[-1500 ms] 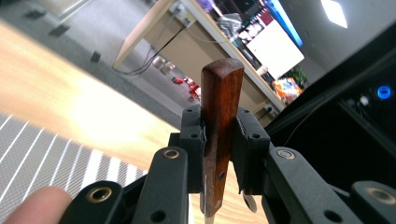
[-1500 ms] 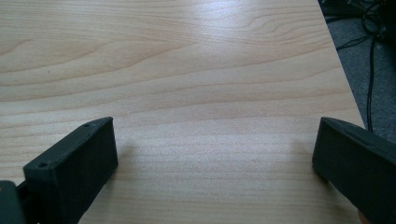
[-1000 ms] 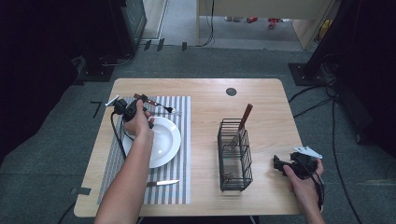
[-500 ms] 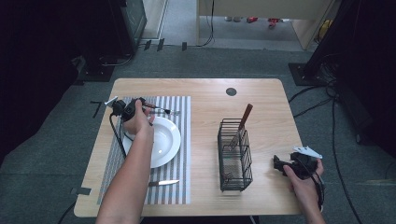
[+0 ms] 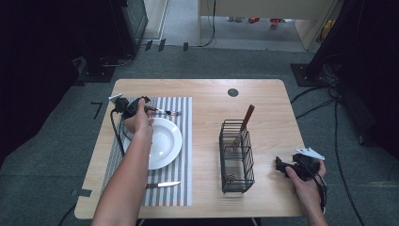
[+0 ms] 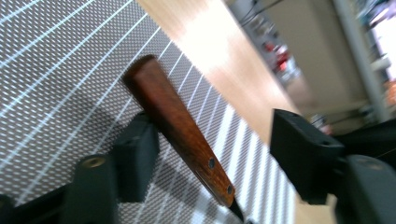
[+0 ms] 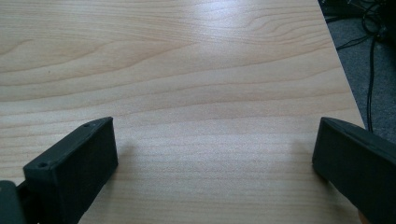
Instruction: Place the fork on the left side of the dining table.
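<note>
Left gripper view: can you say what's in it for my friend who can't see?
A brown wooden handle lies slanted on a striped placemat between the left gripper's two black jaws, which have just been opening. Light wooden table shows beyond.

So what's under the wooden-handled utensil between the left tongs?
The striped placemat lies under the wooden-handled utensil, which sits loose between the left tongs, whose jaws have just been opening. Its metal end runs out of frame; the table beneath is covered by the mat.
</note>
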Demonstrator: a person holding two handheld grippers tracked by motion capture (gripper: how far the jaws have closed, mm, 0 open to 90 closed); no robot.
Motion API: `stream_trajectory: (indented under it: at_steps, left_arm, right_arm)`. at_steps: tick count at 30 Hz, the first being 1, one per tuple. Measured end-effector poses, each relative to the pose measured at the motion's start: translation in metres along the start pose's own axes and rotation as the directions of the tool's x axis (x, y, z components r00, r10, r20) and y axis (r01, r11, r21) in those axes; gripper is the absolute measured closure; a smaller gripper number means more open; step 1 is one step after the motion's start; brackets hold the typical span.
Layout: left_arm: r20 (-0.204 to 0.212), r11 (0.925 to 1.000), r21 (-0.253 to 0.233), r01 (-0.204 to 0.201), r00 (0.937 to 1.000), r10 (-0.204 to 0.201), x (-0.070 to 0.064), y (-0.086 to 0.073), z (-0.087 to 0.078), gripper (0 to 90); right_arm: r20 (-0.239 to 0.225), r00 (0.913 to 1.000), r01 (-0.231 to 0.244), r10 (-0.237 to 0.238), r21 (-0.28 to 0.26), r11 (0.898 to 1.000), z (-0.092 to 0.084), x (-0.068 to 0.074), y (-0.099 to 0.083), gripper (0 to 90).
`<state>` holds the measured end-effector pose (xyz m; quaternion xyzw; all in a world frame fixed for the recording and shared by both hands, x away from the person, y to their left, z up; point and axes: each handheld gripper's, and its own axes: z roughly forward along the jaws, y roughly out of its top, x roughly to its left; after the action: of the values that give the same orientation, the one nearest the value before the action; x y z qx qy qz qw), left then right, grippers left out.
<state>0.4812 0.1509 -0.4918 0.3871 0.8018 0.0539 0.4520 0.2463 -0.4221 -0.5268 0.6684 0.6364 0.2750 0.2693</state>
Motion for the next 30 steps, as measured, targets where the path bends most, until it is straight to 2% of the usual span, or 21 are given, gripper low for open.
stream_trajectory:
  at_steps: [4,7,10,11,12,14,15,16,17,18,19,20,21,23,24,25,26,27,28,29,30]
  left_arm:
    - [-0.023,0.9967,0.043,-0.069,0.9973,0.070,-0.004,0.001,0.003,27.1]
    - [-0.083,0.9888,0.081,-0.126,0.9877,0.132,-0.008,0.002,0.008,25.3]
    - [-0.144,0.9689,0.124,-0.214,0.9621,0.231,-0.014,0.002,0.011,24.2]
    - [-0.158,0.9658,0.124,-0.227,0.9565,0.245,-0.015,0.002,0.011,23.8]
    - [-0.158,0.9658,0.124,-0.227,0.9565,0.245,-0.015,0.002,0.011,23.1]
    - [-0.192,0.9551,0.126,-0.268,0.9380,0.289,-0.018,0.003,0.010,22.9]
    - [-0.208,0.9463,0.118,-0.301,0.9244,0.320,-0.021,0.003,0.007,22.9]
    - [-0.208,0.9463,0.118,-0.301,0.9244,0.320,-0.021,0.003,0.007,23.2]
    - [-0.197,0.9341,0.123,-0.335,0.9142,0.354,-0.025,0.002,0.005,25.1]
    - [-0.197,0.9341,0.123,-0.335,0.9142,0.354,-0.025,0.002,0.005,27.6]
    - [-0.145,0.9007,0.165,-0.402,0.8934,0.425,-0.033,-0.003,0.005,30.6]
    - [-0.145,0.9007,0.165,-0.402,0.8934,0.425,-0.033,-0.003,0.005,33.8]
    - [-0.084,0.8706,0.199,-0.450,0.8773,0.473,-0.040,-0.010,0.006,37.6]
    - [0.006,0.8203,0.249,-0.515,0.8478,0.530,-0.049,-0.019,0.009,41.4]
    - [0.006,0.8203,0.249,-0.515,0.8478,0.530,-0.049,-0.019,0.009,46.9]
    - [0.072,0.7681,0.280,-0.576,0.8105,0.581,-0.056,-0.027,0.010,54.2]
    - [0.072,0.7681,0.280,-0.576,0.8105,0.581,-0.056,-0.027,0.010,57.7]
    - [0.120,0.6890,0.314,-0.653,0.7472,0.654,-0.064,-0.038,0.011,62.9]
    - [0.120,0.6890,0.314,-0.653,0.7472,0.654,-0.064,-0.038,0.011,67.9]
    - [0.149,0.6220,0.351,-0.700,0.6974,0.701,-0.071,-0.048,0.012,73.3]
    - [0.149,0.6220,0.351,-0.700,0.6974,0.701,-0.071,-0.048,0.012,76.0]
  right_arm:
    - [0.000,1.0000,0.000,0.000,0.000,1.000,0.000,0.000,0.000,0.0]
    - [0.000,1.0000,0.000,0.000,0.000,1.000,0.000,0.000,0.000,0.0]
    - [0.000,1.0000,0.000,0.000,0.000,1.000,0.000,0.000,0.000,0.0]
    - [0.000,1.0000,0.000,0.000,0.000,1.000,0.000,0.000,0.000,0.0]
    - [0.000,1.0000,0.000,0.000,0.000,1.000,0.000,0.000,0.000,0.0]
    - [0.000,1.0000,0.000,0.000,0.000,1.000,0.000,0.000,0.000,0.0]
    - [0.000,1.0000,0.000,0.000,0.000,1.000,0.000,0.000,0.000,0.0]
    - [0.000,1.0000,0.000,0.000,0.000,1.000,0.000,0.000,0.000,0.0]
    - [0.000,1.0000,0.000,0.000,0.000,1.000,0.000,0.000,0.000,0.0]
    - [0.000,1.0000,0.000,0.000,0.000,1.000,0.000,0.000,0.000,0.0]
    - [-0.001,1.0000,0.000,0.000,0.000,1.000,0.000,0.000,0.000,0.0]
    - [-0.001,1.0000,0.000,0.000,0.000,1.000,0.000,0.000,0.000,0.0]
    - [-0.001,1.0000,0.000,0.000,0.000,1.000,0.000,0.000,0.000,0.0]
    - [-0.001,1.0000,0.000,0.000,0.000,1.000,0.000,0.000,0.000,0.0]
    - [-0.001,1.0000,0.001,-0.001,0.000,1.000,0.000,0.000,0.000,0.0]
    - [-0.001,1.0000,0.000,0.000,0.000,1.000,0.000,0.000,0.000,0.0]
    - [-0.001,1.0000,0.000,0.000,0.000,1.000,0.000,0.000,0.000,0.0]
    - [-0.001,1.0000,0.001,-0.001,0.000,1.000,0.000,0.000,0.000,0.0]
    - [-0.001,1.0000,0.000,0.000,0.000,1.000,0.000,0.000,0.000,0.0]
    - [-0.001,1.0000,0.000,0.000,0.000,1.000,0.000,0.000,0.000,0.0]
    - [-0.001,1.0000,0.000,0.000,0.000,1.000,0.000,0.000,0.000,0.0]
